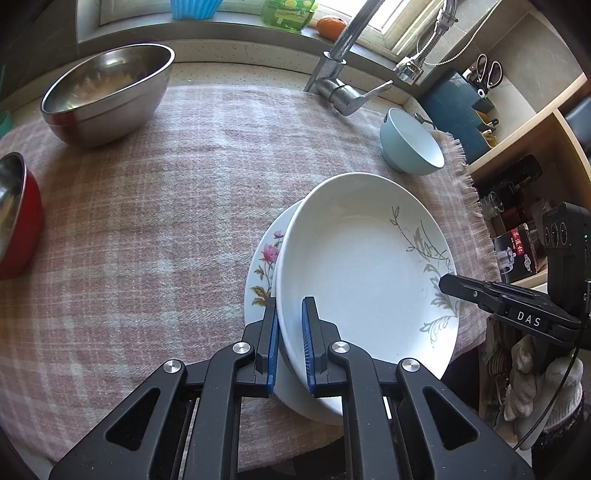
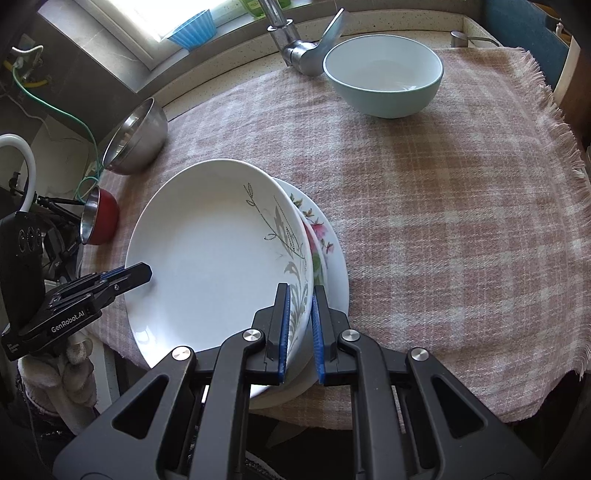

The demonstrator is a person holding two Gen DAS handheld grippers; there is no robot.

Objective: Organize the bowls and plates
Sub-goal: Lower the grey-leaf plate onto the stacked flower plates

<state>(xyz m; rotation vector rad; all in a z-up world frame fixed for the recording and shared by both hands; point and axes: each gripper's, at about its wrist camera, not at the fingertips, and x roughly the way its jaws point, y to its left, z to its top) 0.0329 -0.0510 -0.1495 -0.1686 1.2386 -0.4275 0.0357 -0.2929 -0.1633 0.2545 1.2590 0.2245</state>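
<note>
Grey-leaf plate [image 1: 354, 266] tilted, perhaps flat

Daylight enters from the window [image 1: 373, 22] behind the faucet [image 1: 343, 74]; the pane is blown out to white in both views. Scene bright overall, colours slightly washed. Specular glare on the faucet and inside the steel bowl [image 1: 107, 92]. Soft shadow under the white plate [image 2: 218, 258] on the side away from the window. Strong fisheye curvature; corners vignette to black. Focus sharp, no motion blur.
</note>
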